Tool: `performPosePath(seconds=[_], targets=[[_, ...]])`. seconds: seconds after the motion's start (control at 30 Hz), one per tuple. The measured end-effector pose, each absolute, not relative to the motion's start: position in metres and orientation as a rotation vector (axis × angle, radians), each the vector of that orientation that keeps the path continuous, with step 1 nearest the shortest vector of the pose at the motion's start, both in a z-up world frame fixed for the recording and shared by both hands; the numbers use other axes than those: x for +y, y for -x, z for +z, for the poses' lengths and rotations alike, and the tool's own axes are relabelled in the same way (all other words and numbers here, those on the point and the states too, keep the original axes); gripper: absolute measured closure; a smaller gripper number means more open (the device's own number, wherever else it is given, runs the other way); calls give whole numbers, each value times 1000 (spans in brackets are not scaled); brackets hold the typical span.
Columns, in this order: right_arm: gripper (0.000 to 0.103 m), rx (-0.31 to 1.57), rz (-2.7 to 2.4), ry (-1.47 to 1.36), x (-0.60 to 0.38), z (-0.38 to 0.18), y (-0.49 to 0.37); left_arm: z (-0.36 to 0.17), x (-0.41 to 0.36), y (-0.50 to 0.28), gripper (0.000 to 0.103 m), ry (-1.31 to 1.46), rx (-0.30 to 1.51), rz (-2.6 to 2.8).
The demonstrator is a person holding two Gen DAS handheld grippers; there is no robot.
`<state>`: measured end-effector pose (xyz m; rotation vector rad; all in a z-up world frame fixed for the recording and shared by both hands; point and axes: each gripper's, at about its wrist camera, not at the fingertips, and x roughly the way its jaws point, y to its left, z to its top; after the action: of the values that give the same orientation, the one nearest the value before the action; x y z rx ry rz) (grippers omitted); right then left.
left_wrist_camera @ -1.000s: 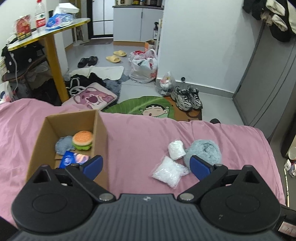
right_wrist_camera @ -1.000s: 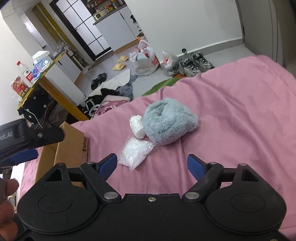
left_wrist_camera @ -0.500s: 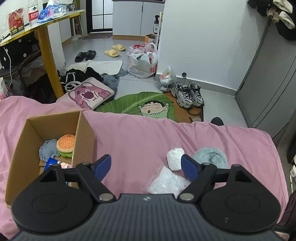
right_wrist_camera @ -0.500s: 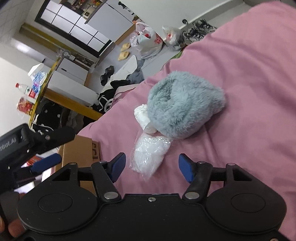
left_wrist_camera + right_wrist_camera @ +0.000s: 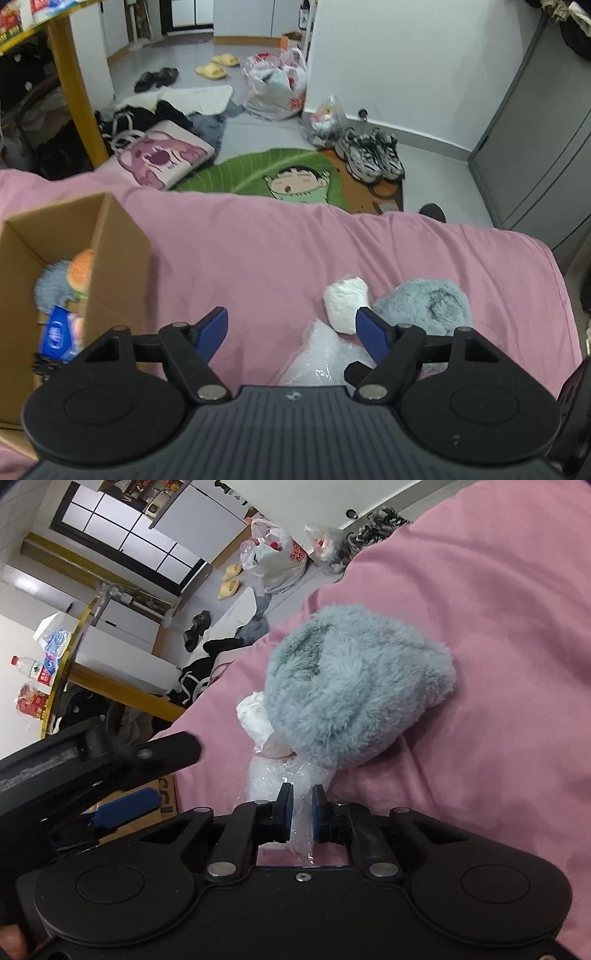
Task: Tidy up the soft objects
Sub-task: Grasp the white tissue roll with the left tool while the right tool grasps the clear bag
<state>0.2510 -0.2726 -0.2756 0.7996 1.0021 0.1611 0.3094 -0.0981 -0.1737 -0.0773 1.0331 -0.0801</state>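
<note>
On the pink bed, a clear plastic bag of white stuffing (image 5: 273,779) lies next to a grey-blue fluffy plush (image 5: 354,690) and a small white bundle (image 5: 253,710). My right gripper (image 5: 302,805) is shut on the near edge of the plastic bag. My left gripper (image 5: 291,328) is open and empty above the bed; the bag (image 5: 325,354), white bundle (image 5: 345,302) and plush (image 5: 424,302) lie at its right finger. A cardboard box (image 5: 114,258) at the left holds a burger plush (image 5: 83,269), a grey item and a blue packet.
The bed's far edge drops to a cluttered floor with a green mat (image 5: 266,173), sneakers (image 5: 373,155), bags and a pink cushion. A yellow table leg (image 5: 77,96) stands at the left. A grey cabinet (image 5: 535,129) stands at the right.
My right gripper has moved in and down onto the plastic bag and closed on it. My left gripper has moved closer to the bed and shifted right of the box.
</note>
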Motion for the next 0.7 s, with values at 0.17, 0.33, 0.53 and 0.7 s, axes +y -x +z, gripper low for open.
performPosePath(seconds=[0.17, 0.33, 0.53, 0.7], targets=[[94, 1005, 132, -794, -277, -274, -247, -189, -111, -316, 27, 86, 1053, -109], [94, 1007, 122, -793, -279, -275, -246, -201, -119, -324, 27, 110, 1056, -116], [82, 1016, 125, -814, -280, -277, -250, -213, -122, -331, 35, 153, 1062, -102], [58, 1006, 100, -809, -279, -279, -253, -222, -122, -334, 39, 203, 1063, -112]])
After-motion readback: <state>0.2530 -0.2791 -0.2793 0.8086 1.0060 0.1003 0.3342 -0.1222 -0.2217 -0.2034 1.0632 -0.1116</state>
